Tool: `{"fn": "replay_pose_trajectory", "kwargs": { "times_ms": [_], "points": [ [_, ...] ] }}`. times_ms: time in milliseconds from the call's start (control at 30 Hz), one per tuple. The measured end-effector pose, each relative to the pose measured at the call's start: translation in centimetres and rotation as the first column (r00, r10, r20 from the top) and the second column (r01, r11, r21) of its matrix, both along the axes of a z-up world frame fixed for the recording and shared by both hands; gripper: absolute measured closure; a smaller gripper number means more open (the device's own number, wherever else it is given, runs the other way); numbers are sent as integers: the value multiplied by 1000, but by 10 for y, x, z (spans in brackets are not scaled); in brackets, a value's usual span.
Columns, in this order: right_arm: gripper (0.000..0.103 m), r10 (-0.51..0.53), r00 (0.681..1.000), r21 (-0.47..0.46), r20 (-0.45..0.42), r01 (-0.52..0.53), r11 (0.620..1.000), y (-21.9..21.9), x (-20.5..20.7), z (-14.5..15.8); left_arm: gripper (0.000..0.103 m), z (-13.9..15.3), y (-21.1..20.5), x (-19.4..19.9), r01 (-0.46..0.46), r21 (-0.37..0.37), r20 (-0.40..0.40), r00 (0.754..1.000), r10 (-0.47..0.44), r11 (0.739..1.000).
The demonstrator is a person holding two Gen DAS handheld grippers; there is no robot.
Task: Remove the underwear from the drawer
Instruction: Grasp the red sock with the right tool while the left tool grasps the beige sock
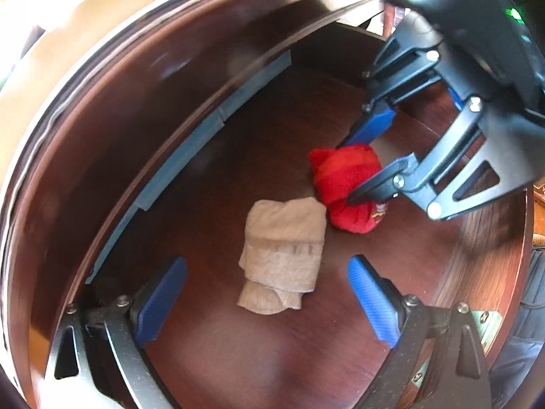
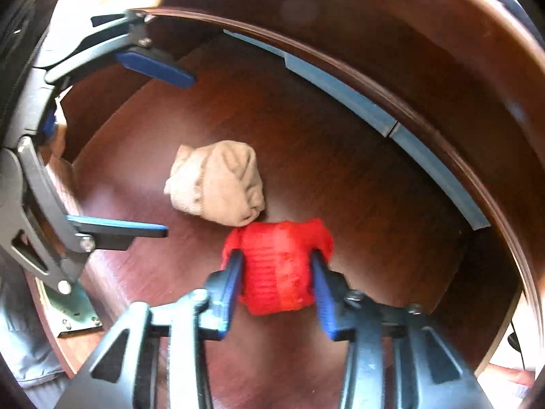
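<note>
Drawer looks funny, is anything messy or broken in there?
Nothing looks broken or spilled. The drawer holds two rolled bundles that touch: a beige one and a red one, which the right gripper squeezes between its fingers.

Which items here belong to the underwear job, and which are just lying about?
Job:
- red bundle, clamped in right gripper
- beige bundle, under open left gripper
- drawer

Lying about:
- blue strip along the drawer wall
- metal bracket on the drawer's corner
</note>
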State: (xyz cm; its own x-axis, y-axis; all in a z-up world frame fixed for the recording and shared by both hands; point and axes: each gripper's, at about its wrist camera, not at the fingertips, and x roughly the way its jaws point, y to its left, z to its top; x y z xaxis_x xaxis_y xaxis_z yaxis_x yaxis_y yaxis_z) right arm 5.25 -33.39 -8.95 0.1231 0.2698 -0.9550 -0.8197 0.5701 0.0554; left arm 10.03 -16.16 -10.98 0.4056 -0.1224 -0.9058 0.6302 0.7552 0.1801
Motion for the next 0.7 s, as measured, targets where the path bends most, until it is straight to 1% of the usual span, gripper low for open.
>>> {"fn": "replay_pose_trajectory", "kwargs": {
  "times_ms": [67, 133, 167, 200, 300, 467, 533, 633, 700],
  "points": [
    [71, -16, 1000, -4, 18, 16, 1000, -2, -2, 3, 6, -4, 4, 2, 5, 7, -3, 1000, -5, 1000],
    [73, -29, 999, 9, 13, 29, 1000, -4, -4, 5, 6, -8, 1, 3, 11, 15, -9, 1000, -11, 1000],
    [75, -39, 999, 12, 15, 39, 999, -5, -5, 6, 6, -11, -13, 15, 14, 20, -13, 1000, -13, 1000],
    [75, -52, 999, 15, 16, 52, 999, -8, -7, 5, 6, -13, -20, 22, 14, 27, -15, 1000, -14, 1000],
    [75, -93, 996, 40, 16, 92, 995, -11, -3, 8, 6, -24, -25, 22, 22, 41, -15, 1000, -22, 999],
    [75, -146, 989, 87, 7, 145, 986, -32, 3, 16, 8, -35, -30, 28, 17, 40, -33, 999, -15, 999],
    [75, -152, 988, 100, 5, 151, 984, -49, 4, 20, 9, -40, -30, 32, 12, 46, -37, 999, -11, 999],
    [75, -156, 988, 118, 9, 154, 981, -52, 5, 25, 11, -45, -30, 36, 1, 51, -38, 999, 1, 999],
    [75, -164, 986, 135, 3, 162, 977, -56, 2, 29, 14, -46, -27, 43, -4, 55, -39, 999, 6, 998]
  ]
}}
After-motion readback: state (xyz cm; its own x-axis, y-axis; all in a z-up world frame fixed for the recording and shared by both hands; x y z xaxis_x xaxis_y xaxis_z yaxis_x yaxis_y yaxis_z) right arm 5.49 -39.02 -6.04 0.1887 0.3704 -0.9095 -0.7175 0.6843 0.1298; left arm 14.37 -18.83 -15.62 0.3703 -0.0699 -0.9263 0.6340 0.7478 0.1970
